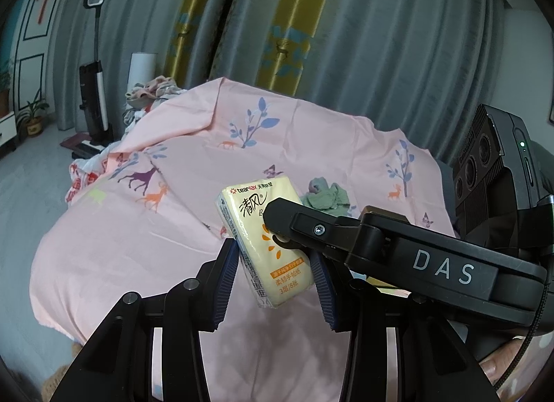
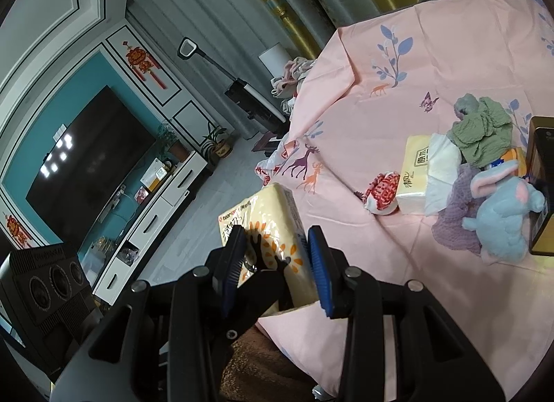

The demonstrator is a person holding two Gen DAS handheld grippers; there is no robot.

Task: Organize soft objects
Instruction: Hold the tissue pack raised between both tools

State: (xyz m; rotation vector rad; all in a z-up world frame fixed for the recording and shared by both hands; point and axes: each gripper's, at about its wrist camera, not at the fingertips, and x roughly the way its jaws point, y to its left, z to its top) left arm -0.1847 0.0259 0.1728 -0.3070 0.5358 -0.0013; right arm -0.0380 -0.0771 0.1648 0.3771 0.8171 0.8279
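1. Left hand-held gripper (image 1: 273,260) clamps its blue pads on the sides of a yellow tissue pack (image 1: 263,239), held in the air above a pink sheet (image 1: 173,228) (printed with deer and leaves).
2. Right hand-held gripper (image 2: 275,256) grips the same pack from the other side.
3. Farther right on the sheet lie a larger tissue box (image 2: 413,176), green cloth (image 2: 481,135), purple cloth (image 2: 457,221) and a blue plush toy (image 2: 502,215), touching in one heap.

A pale yellow tissue pack (image 1: 266,242) is held tilted above the pink sheet (image 1: 145,263); a green cloth (image 2: 483,131) and blue plush rabbit (image 2: 502,215) are piled farther back.
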